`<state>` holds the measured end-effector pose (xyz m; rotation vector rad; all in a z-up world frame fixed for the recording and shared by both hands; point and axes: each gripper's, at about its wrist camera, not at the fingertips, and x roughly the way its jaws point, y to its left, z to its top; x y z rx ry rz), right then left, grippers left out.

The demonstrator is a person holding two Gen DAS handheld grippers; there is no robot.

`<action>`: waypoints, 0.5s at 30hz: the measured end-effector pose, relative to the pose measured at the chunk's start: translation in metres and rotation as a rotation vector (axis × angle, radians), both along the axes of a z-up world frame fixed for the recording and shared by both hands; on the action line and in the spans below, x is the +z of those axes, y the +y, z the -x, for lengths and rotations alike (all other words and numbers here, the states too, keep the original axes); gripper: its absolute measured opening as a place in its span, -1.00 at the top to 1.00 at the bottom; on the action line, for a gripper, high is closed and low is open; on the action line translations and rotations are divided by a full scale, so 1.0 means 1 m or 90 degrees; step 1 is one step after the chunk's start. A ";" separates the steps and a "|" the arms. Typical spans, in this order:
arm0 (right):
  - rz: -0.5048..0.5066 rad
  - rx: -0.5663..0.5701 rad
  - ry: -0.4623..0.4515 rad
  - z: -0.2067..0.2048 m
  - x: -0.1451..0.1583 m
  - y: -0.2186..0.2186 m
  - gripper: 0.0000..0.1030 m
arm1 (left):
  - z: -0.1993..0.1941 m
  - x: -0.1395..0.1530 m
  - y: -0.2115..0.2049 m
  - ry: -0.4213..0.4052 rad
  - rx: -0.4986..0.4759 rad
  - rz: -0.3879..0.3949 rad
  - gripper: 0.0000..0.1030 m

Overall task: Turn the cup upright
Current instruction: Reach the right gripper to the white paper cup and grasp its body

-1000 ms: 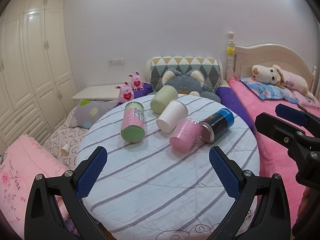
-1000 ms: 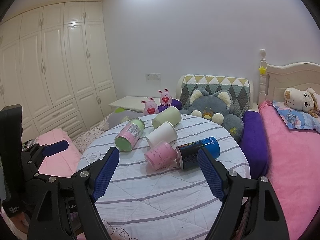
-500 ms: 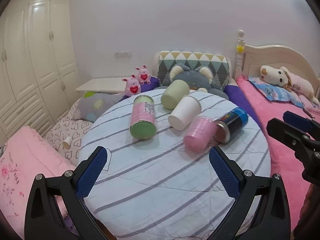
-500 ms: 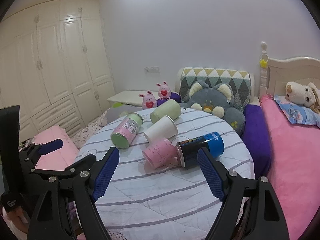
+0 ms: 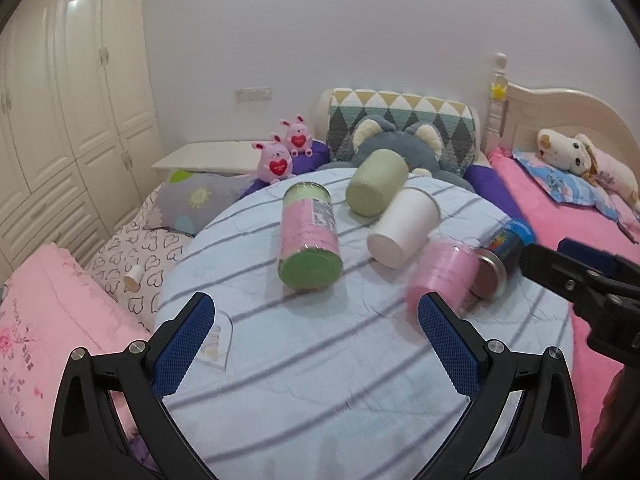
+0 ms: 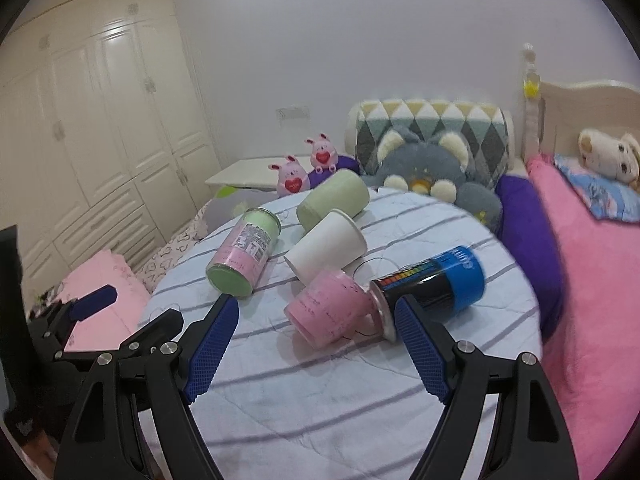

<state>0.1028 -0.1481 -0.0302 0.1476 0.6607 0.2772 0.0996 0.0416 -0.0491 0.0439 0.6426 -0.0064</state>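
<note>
Fingers spread wide on both the left gripper (image 5: pixel 314 344) and right gripper (image 6: pixel 316 350), nothing held: approach step; next, close on a toppled cup, likely the pink cup (image 6: pixel 330 312).

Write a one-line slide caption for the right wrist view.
Open right gripper approaches five containers lying on their sides on a striped round table, the pink cup nearest.

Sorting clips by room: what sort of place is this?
Likely a bedroom: a cream wooden headboard over pink bedding, cream built-in wardrobe doors, and a grey plush cat.
</note>
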 end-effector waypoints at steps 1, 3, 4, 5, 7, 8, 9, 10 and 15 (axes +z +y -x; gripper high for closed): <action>-0.010 -0.005 0.011 -0.007 -0.002 0.002 -0.59 | -0.007 0.000 0.002 0.001 0.001 0.000 -1.00; -0.030 -0.018 0.029 -0.023 -0.004 0.005 -0.59 | -0.023 0.000 0.008 0.001 0.001 -0.002 -1.00; -0.039 -0.032 0.042 -0.033 -0.005 0.008 -0.59 | -0.030 0.000 0.010 0.002 0.002 -0.004 -1.00; -0.045 -0.041 0.052 -0.041 -0.006 0.010 -0.59 | -0.037 0.000 0.011 0.005 0.002 -0.005 -1.00; -0.060 -0.063 0.076 -0.060 -0.010 0.014 -0.59 | -0.054 0.000 0.015 0.008 -0.002 -0.006 -1.00; -0.066 -0.074 0.087 -0.067 -0.011 0.015 -0.59 | -0.061 0.000 0.017 0.010 0.000 -0.010 -1.00; -0.075 -0.084 0.101 -0.074 -0.014 0.016 -0.59 | -0.071 -0.001 0.019 0.013 -0.002 -0.014 -1.00; -0.090 -0.095 0.120 -0.083 -0.018 0.017 -0.59 | -0.079 -0.001 0.020 0.016 -0.006 -0.017 -1.00; -0.112 -0.135 0.166 -0.114 -0.030 0.025 -0.59 | -0.120 -0.004 0.027 0.057 -0.041 -0.005 -1.00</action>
